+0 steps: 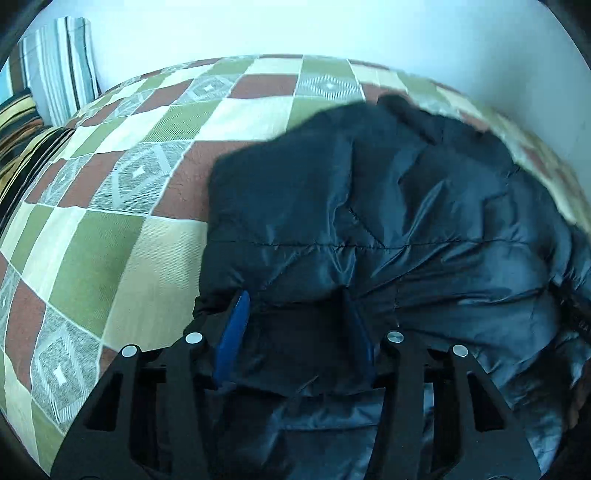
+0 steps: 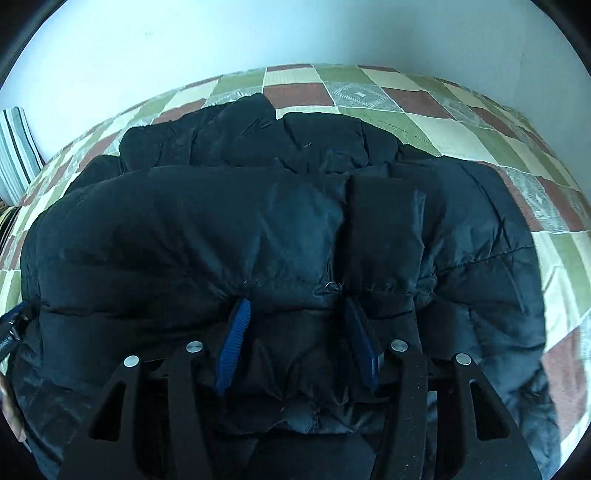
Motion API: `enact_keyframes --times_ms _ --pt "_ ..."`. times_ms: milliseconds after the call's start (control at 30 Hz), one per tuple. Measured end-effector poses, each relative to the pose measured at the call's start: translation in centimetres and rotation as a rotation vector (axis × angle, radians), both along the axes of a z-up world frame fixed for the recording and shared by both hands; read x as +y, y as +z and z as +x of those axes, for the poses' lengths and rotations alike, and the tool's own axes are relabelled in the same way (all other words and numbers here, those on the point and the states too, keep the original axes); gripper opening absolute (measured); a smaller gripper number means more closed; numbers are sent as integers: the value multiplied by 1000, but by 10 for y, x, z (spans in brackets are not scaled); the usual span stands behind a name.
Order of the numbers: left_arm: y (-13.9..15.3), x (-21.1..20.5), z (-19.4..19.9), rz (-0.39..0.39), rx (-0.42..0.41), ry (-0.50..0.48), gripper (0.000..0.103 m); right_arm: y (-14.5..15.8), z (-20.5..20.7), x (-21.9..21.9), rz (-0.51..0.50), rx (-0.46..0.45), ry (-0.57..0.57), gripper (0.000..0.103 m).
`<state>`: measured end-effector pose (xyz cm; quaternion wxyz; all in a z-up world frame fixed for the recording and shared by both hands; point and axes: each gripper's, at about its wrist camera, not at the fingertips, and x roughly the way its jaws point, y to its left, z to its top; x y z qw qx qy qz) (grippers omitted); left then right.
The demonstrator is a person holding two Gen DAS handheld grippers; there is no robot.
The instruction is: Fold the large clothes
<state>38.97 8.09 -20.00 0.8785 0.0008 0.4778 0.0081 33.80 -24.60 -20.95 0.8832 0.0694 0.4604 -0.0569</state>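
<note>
A dark navy quilted puffer jacket (image 1: pixel 406 206) lies on a bed with a checked cover (image 1: pixel 110 251). In the left wrist view my left gripper (image 1: pixel 295 295) is shut on a thick fold of the jacket's near edge. The fabric bunches and puckers between the blue pads (image 1: pixel 236 332). In the right wrist view the jacket (image 2: pixel 221 229) is doubled over itself, its upper layer lifted towards the camera. My right gripper (image 2: pixel 295 302) is shut on the padded edge, with creases gathering at the fingertips (image 2: pixel 236 332). A blue part of the left gripper (image 2: pixel 14 321) shows at the jacket's left edge.
The green, brown and cream checked cover (image 2: pixel 369 92) spreads beyond the jacket to the far side and right. A striped cushion (image 1: pixel 62 66) leans against the pale wall (image 1: pixel 332 26) at the far left, with a dark striped pillow (image 1: pixel 18 147) beside it.
</note>
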Motion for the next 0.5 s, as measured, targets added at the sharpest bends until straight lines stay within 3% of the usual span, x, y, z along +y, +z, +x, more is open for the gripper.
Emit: enact_keyframes --times_ms 67,167,267,367,500 --pt "-3 -6 -2 51 -15 -12 52 2 0 2 -18 -4 3 52" --pt "5 -8 -7 69 -42 -15 50 10 -6 4 -7 -24 -2 53" --pt "31 -7 -19 33 -99 -8 49 33 -16 6 -21 -63 -14 55" --pt "57 -15 -18 -10 -175 -48 51 55 -11 6 -19 -126 -15 64" --pt "55 -32 14 -12 -171 -73 53 52 20 15 -73 -116 11 67"
